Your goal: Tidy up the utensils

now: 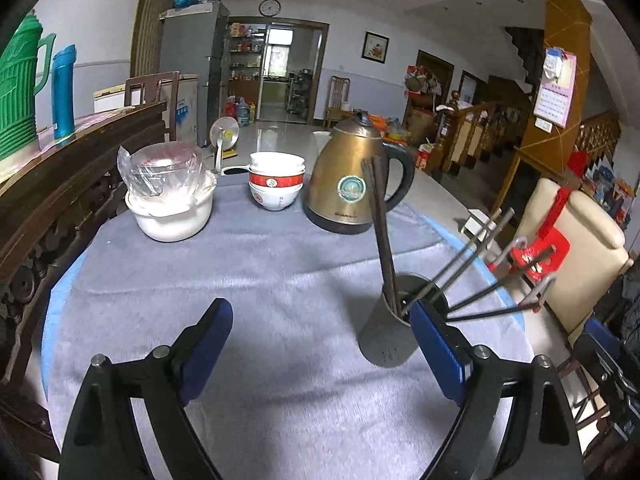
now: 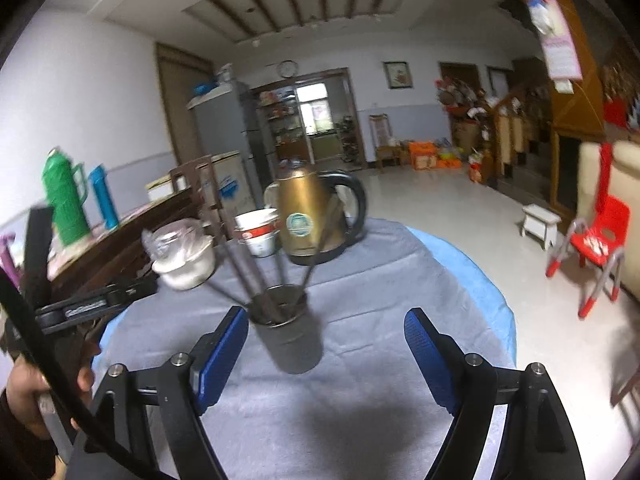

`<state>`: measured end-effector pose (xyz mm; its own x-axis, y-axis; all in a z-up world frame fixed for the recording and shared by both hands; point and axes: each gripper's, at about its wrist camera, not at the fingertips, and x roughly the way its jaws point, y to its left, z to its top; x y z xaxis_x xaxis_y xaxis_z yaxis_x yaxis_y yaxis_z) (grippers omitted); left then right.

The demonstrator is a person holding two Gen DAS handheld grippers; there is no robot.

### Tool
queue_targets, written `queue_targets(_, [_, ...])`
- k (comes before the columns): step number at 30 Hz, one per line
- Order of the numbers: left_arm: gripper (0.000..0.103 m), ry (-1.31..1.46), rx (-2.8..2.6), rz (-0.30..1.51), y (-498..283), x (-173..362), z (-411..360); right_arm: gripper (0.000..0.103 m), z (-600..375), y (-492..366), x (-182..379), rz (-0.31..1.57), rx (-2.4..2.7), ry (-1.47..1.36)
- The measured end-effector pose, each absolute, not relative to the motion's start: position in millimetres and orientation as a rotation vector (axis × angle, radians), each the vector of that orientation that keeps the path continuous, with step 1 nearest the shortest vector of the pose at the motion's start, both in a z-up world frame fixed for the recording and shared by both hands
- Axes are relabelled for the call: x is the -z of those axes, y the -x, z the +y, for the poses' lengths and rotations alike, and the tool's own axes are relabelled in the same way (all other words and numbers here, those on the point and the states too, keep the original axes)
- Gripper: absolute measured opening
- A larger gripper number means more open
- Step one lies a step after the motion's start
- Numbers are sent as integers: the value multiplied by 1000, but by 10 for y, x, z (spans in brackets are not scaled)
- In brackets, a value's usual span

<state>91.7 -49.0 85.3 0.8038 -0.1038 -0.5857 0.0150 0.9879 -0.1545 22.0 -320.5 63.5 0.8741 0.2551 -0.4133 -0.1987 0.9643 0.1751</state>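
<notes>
A dark grey utensil cup [image 1: 384,336] stands on the grey cloth [image 1: 248,264]. It holds a pair of brown chopsticks [image 1: 378,220] standing upright and several darker chopsticks [image 1: 476,280] fanned out to the right. My left gripper [image 1: 322,330] is open and empty, and its right finger [image 1: 436,340] overlaps the cup's rim. In the right wrist view the cup [image 2: 292,344] sits just beyond my right gripper [image 2: 326,336], nearer its left pad [image 2: 224,352] and untouched by either pad. That gripper is open and holds nothing. The chopsticks [image 2: 248,276] lean left and back.
Behind the cup stand a brass kettle [image 1: 352,184], stacked red-and-white bowls [image 1: 276,182] and a white bowl with wrapped glassware [image 1: 172,204]. A wooden sideboard [image 1: 60,184] borders the left. The table's blue edge [image 2: 480,280] drops off at right, near a red chair [image 2: 600,236].
</notes>
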Motion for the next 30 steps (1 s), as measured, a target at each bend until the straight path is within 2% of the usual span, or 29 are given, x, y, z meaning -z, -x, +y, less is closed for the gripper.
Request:
queue_targets(4, [91, 132, 65, 633, -827, -882, -516, 87, -2954, -76, -698, 413, -270, -66])
queue_targets(6, [91, 128, 62, 628, -784, -894, -525, 93, -2861, -30, -700, 402, -267, -43])
queue_targets(9, [98, 120, 61, 634, -736, -897, -564, 99, -2759, -4, -631, 426, -247, -5])
queue_targets(14, [99, 95, 66, 641, -680, -887, -642, 99, -2731, -44, -499, 500, -232, 6])
queue_targets(30, [102, 88, 58, 667, -691, -884, -725, 99, -2859, -25, -641, 473, -139, -3])
